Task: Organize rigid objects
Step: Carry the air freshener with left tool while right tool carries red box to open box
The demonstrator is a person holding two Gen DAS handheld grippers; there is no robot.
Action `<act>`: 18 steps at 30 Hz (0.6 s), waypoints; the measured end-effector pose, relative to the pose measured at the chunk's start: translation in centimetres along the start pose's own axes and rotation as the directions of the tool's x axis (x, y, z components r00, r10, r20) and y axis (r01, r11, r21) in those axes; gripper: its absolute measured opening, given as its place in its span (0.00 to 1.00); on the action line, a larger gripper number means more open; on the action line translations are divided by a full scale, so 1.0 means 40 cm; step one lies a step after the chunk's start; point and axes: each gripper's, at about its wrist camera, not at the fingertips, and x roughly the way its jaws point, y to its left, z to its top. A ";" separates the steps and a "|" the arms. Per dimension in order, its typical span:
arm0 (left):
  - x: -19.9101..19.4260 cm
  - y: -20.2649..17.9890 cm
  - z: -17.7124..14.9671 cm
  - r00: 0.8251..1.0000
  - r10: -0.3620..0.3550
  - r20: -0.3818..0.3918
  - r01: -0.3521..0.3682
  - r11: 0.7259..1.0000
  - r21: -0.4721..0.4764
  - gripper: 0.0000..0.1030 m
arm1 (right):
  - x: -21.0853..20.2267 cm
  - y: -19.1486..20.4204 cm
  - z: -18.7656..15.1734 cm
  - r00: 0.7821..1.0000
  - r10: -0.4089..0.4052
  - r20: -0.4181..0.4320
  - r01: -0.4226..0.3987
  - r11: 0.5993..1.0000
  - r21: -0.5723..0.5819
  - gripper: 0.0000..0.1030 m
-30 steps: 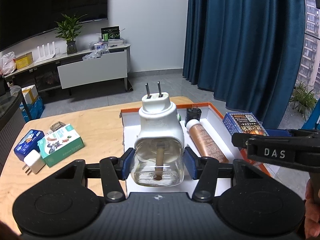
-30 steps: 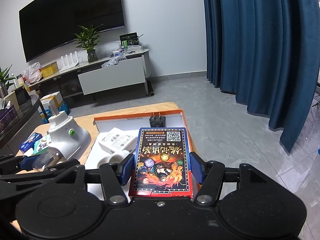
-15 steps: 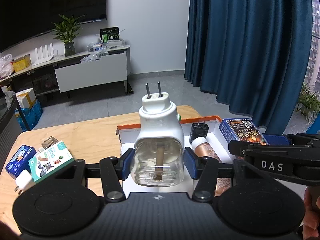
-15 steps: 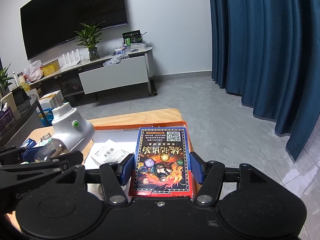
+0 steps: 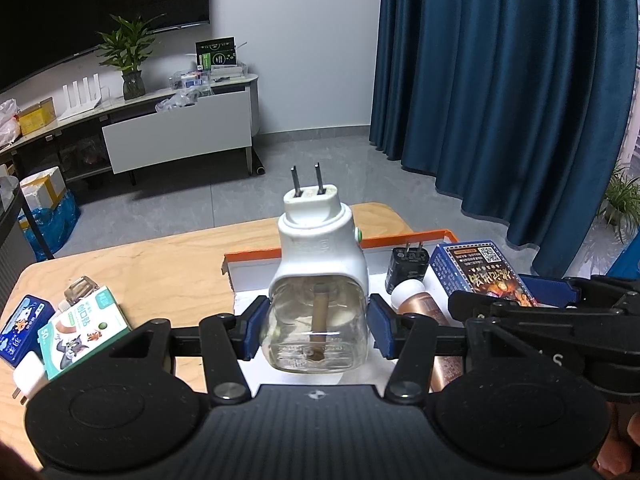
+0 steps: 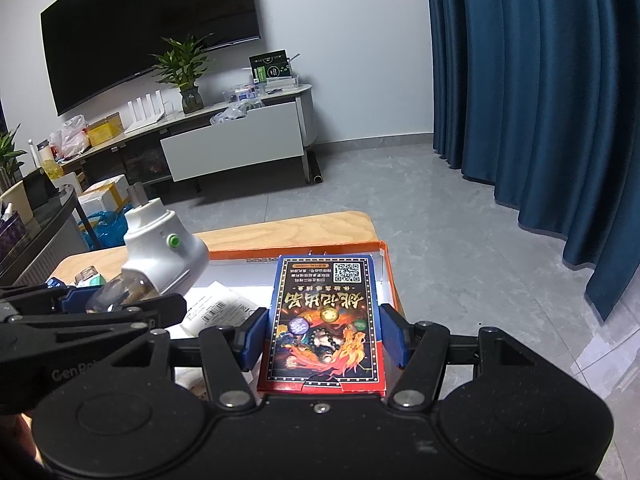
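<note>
Blue pads of the left gripper (image 5: 316, 330) press both sides of a clear glass bottle topped by a white plug-in vaporizer (image 5: 318, 280), prongs pointing away, held above the near edge of an orange-rimmed white tray (image 5: 408, 239). To its right the right gripper (image 6: 324, 334) is clamped on a blue card box (image 6: 324, 320), held over the tray's right side. Just beyond the left gripper, in the tray, lie a copper bottle (image 5: 424, 308) and a black charger (image 5: 406, 266). To its left on the wooden counter (image 5: 160, 264) sit a plaster box (image 5: 84, 330), a blue tin (image 5: 22, 326) and a white charger (image 5: 28, 376).
</note>
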 end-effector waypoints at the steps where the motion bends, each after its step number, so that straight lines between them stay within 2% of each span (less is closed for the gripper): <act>1: 0.002 0.000 0.001 1.000 0.000 -0.002 0.000 1.000 -0.001 0.52 | 0.003 -0.001 0.001 1.000 0.000 -0.001 0.000 1.000 0.000 0.69; 14: 0.048 0.020 0.010 0.998 -0.035 -0.050 0.035 0.999 -0.014 0.52 | 0.039 0.013 0.005 1.000 -0.013 -0.026 0.013 1.000 -0.004 0.69; 18: 0.062 0.024 0.013 0.997 -0.044 -0.061 0.043 0.999 -0.013 0.52 | 0.054 0.011 0.013 1.000 0.004 -0.025 -0.003 1.000 0.027 0.70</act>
